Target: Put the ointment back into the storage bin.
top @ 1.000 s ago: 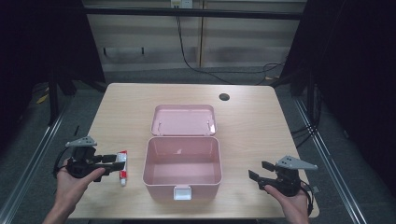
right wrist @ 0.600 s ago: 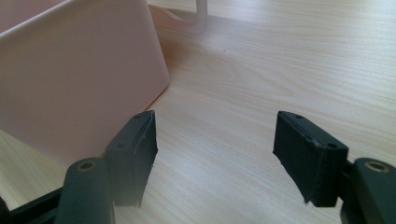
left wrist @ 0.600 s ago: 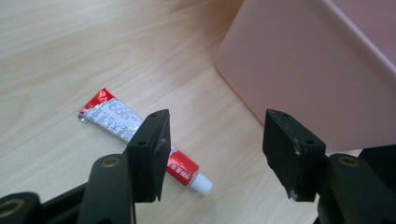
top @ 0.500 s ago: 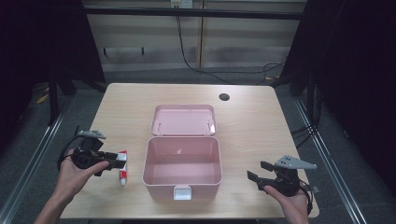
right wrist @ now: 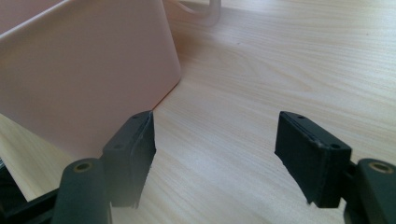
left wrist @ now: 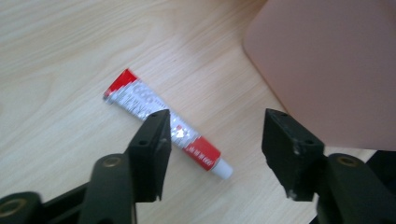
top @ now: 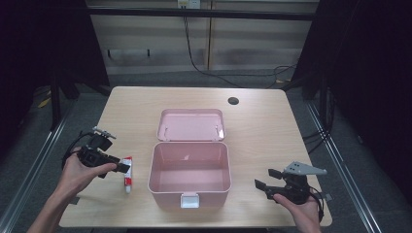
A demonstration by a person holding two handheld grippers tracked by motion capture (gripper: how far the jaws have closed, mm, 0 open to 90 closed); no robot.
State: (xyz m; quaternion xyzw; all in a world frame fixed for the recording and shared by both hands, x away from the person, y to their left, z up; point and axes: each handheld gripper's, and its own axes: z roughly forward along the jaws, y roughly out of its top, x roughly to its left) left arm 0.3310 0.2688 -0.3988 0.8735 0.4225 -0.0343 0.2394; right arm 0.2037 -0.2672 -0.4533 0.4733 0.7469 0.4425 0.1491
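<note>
Left gripper view: the tube (left wrist: 163, 127) lies flat on the tabletop (left wrist: 56, 56) just left of the pink box (left wrist: 327, 70). Left hand-held gripper (left wrist: 212, 140) has just been opening, nothing clamped (tube below). Judged light, soft, crushable; grip mid-body.

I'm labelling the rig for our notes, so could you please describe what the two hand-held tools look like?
Both are black. The left tool has blocky black jaws with small screw holes and a black cable looping behind it. The right tool carries a grey three-cornered plate on top and trails a black cable. Forearms are bare, no sleeves visible.
</note>
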